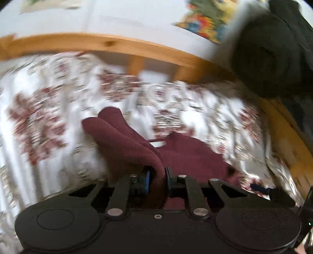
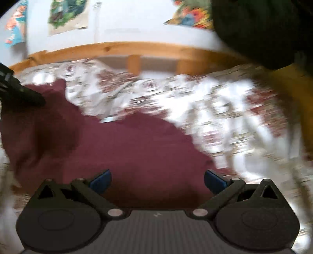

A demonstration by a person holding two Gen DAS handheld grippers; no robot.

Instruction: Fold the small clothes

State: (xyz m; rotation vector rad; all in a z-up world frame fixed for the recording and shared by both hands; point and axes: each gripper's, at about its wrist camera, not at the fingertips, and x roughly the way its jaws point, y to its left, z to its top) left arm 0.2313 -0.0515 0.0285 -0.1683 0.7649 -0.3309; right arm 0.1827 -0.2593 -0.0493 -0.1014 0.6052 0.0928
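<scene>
We're looking at a maroon garment point(image 2: 125, 148) lying on the floral bedspread point(image 2: 215, 109), spread flat across the lower left of the right wrist view. In the left wrist view one part of it point(image 1: 125, 140) is lifting off the bed as a doubled fold, the rest lying flat to the right.

We're clamping that fold with the left gripper point(image 1: 157, 179): its blue pads point(image 1: 147, 180) are pressed in close on the cloth running between them. The right gripper point(image 2: 157, 180) is sitting over the flat part with its fingers point(image 2: 100, 180) spread wide apart, nothing between them; contact with the cloth is something we cannot tell.

The left gripper's dark tip point(image 2: 23, 91) is showing at the left edge of the right view, over the garment's far corner.

Behind the bed: wooden frame rail point(image 1: 121, 46), white wall with colourful posters point(image 2: 66, 15). A dark blurred mass point(image 1: 270, 50) is filling the upper right; we can't identify it. Both views are motion-blurred.
</scene>
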